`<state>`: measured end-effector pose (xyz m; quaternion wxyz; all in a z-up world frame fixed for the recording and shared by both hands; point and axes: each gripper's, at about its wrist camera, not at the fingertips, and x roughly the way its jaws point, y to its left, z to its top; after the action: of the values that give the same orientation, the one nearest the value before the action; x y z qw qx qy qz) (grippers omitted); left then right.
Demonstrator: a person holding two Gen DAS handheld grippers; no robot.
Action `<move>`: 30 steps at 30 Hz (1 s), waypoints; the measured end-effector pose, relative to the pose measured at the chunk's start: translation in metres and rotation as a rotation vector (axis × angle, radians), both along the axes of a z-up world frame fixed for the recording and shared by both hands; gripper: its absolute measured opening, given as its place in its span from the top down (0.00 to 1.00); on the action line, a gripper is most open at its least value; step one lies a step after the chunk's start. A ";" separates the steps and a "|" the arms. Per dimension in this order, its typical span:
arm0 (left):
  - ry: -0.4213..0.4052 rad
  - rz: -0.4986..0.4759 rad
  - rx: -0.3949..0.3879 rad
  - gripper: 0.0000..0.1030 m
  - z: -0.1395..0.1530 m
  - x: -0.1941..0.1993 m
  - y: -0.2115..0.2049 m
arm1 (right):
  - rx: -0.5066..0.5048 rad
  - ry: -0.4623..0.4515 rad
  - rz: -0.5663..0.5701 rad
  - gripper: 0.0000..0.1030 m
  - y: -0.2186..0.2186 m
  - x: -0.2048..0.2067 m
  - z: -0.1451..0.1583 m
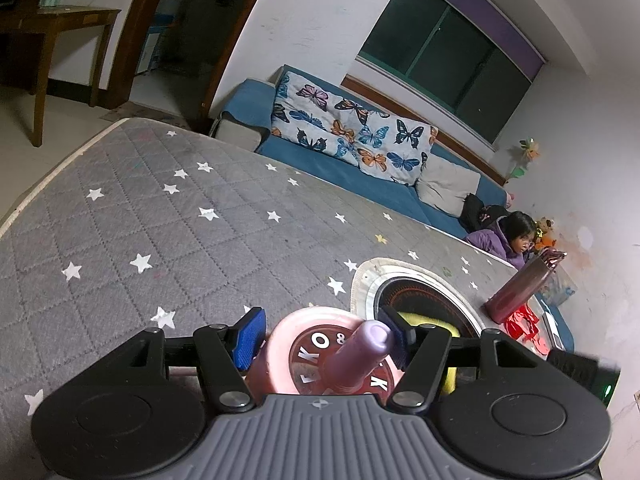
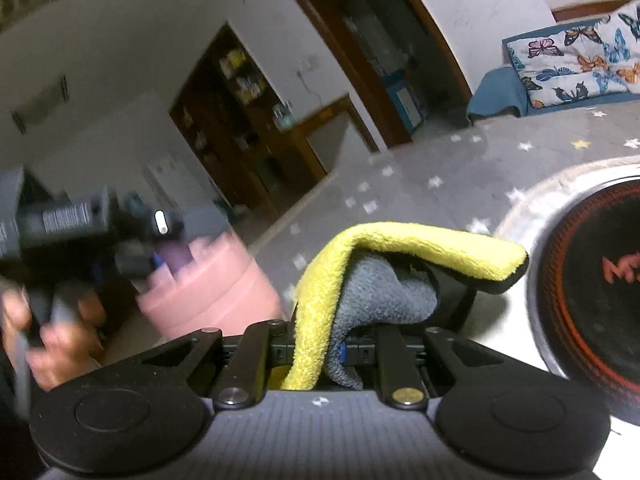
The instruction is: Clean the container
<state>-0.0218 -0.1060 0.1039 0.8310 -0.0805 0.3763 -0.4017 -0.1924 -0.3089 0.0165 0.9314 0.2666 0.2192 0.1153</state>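
Evidently the left hand-held gripper [image 1: 320, 344] clamps the pink container [image 1: 316, 356] steady at six o'clock, so the right hand-held gripper [image 2: 340, 344], pinching the yellow cloth [image 2: 360, 264], can wipe it.

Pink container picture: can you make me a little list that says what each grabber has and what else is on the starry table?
left gripper: shut on the pink container, blue pads on its sides
container top: round, with a purple knob sticking up
right gripper: shut on a yellow and grey cloth
cloth position: beside the container; touching or not cannot be told
table cover: grey quilt with white stars
also on table: round black and red cooktop, dark red bottle
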 end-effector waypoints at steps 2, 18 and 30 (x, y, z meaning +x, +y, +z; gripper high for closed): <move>-0.004 -0.004 0.001 0.36 0.000 -0.001 0.000 | 0.056 -0.019 0.015 0.87 -0.004 0.002 -0.002; -0.018 -0.050 0.016 0.36 0.004 -0.001 0.009 | 0.094 0.138 0.040 0.87 -0.008 0.027 -0.054; -0.067 -0.089 0.053 0.36 0.007 -0.010 0.017 | 0.090 0.134 0.062 0.87 0.000 -0.006 -0.039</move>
<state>-0.0314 -0.0895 0.1107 0.8264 -0.0280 0.3618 -0.4306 -0.1979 -0.3091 -0.0222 0.8977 0.3085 0.2838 0.1359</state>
